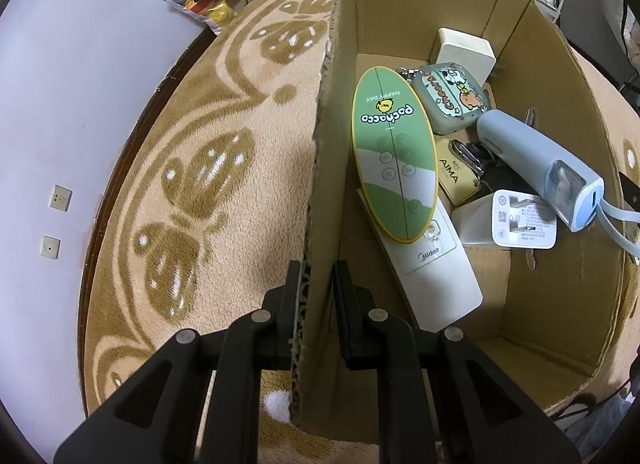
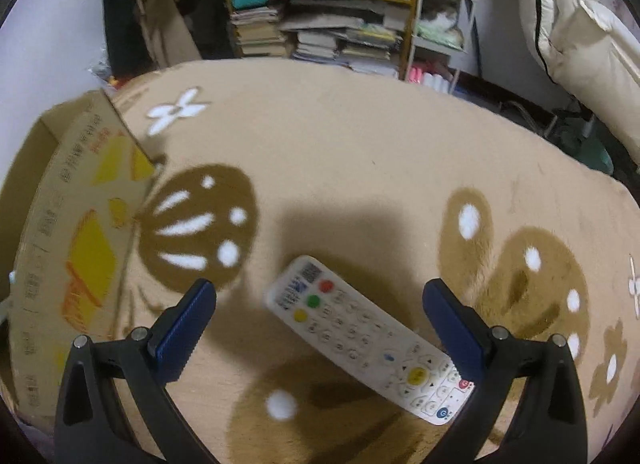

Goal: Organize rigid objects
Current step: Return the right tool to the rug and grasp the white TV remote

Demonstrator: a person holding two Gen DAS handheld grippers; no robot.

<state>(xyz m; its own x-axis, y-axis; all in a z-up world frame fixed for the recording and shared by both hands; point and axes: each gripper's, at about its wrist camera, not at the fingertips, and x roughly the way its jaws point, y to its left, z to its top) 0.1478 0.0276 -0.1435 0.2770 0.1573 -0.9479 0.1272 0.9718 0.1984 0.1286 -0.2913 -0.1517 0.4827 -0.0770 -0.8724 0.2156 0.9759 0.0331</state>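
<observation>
My left gripper (image 1: 318, 280) is shut on the near wall of a cardboard box (image 1: 328, 167), one finger on each side of it. Inside lie a green oval remote (image 1: 394, 151) on a white Midea remote (image 1: 432, 276), a cartoon earbud case (image 1: 452, 97), a white square block (image 1: 464, 49), a blue power bank (image 1: 540, 167), a white charger plug (image 1: 520, 219) and a tan key tag (image 1: 456, 171). In the right wrist view my right gripper (image 2: 320, 298) hangs open above a white remote (image 2: 372, 336) with coloured buttons lying on the blanket. The box (image 2: 68, 232) stands to its left.
A beige blanket (image 2: 360, 151) with brown butterfly and flower patterns covers the surface. Behind it stand shelves with stacked books (image 2: 320, 39) and a white padded coat (image 2: 584, 31) at the right. A snack bag (image 1: 200, 3) lies past the blanket's far edge.
</observation>
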